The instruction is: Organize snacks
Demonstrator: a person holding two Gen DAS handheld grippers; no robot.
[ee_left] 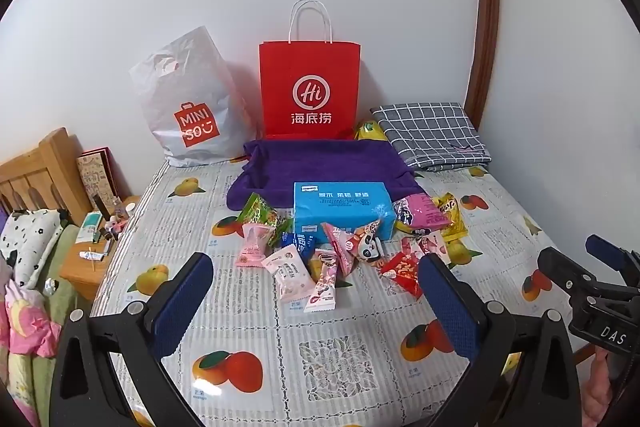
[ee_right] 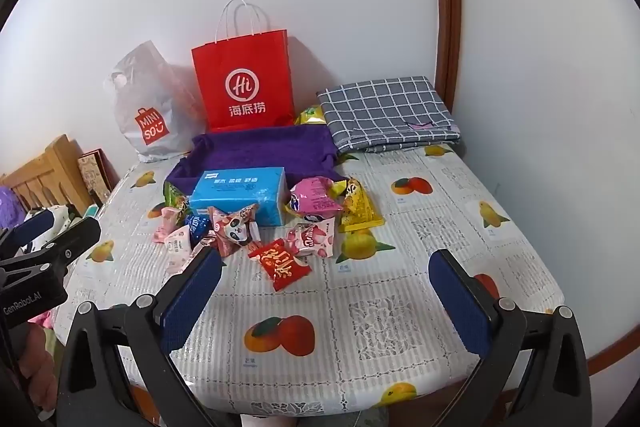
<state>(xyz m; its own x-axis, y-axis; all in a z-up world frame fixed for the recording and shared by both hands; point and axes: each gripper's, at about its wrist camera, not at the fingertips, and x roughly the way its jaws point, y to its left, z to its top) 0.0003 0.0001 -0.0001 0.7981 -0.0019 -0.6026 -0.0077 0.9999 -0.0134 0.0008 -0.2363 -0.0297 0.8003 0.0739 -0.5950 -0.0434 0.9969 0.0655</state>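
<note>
Several small snack packets (ee_left: 320, 251) (ee_right: 248, 231) lie heaped on the fruit-print tablecloth (ee_left: 340, 359) (ee_right: 360, 307), in front of a blue tissue pack (ee_left: 342, 209) (ee_right: 240, 193). Among them are a red packet (ee_right: 282, 263), a pink bag (ee_right: 314, 201) and a yellow pouch (ee_right: 358, 209). Behind them sits a purple cloth-lined tray (ee_left: 320, 163) (ee_right: 260, 147). My left gripper (ee_left: 316, 301) hovers open just short of the heap, nothing between its blue pads. To the right of the heap, my right gripper (ee_right: 326, 301) is open over bare cloth, also empty.
Against the wall stand a red paper bag (ee_left: 310, 87) (ee_right: 244, 83) and a white plastic shopping bag (ee_left: 188, 103) (ee_right: 150, 107). A folded checked cloth (ee_left: 432, 135) (ee_right: 390, 111) lies at the back right. A wooden nightstand with small items (ee_left: 96, 251) and bedding sit left of the table.
</note>
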